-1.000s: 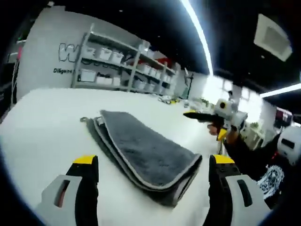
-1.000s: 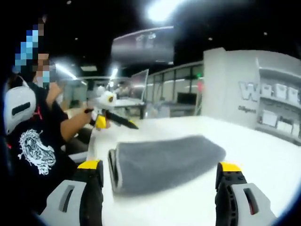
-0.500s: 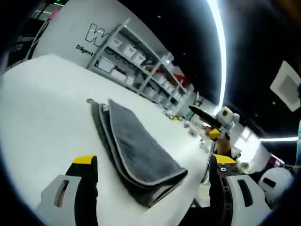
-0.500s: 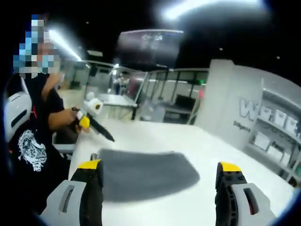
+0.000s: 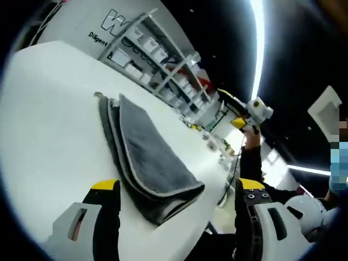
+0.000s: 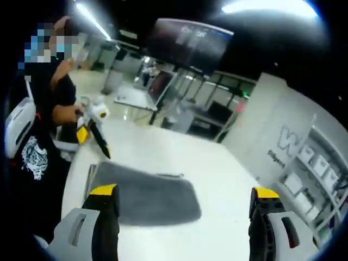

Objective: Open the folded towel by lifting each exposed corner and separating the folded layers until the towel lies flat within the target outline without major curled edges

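A folded dark grey towel [image 5: 147,155] with a light hem lies on the white table [image 5: 49,125], its stacked layers showing at the near end. My left gripper [image 5: 176,187] hovers over the towel's near end, jaws wide apart and holding nothing. In the same view my right gripper [image 5: 247,111] is raised in a hand beyond the table's edge. In the right gripper view the towel [image 6: 147,193] lies under my right gripper [image 6: 185,193], which is open and holds nothing. The left gripper [image 6: 92,128] is held up at the towel's far left.
A person in a black printed T-shirt [image 6: 32,157] stands at the table's edge. Grey shelves with white bins [image 5: 149,54] stand behind the table beside a wall with lettering [image 6: 291,144]. Bare tabletop [image 6: 217,179] spreads around the towel.
Both views have tilted and risen as the hands lifted; the right gripper now sits higher above the table. The towel lies as before, folded and untouched.
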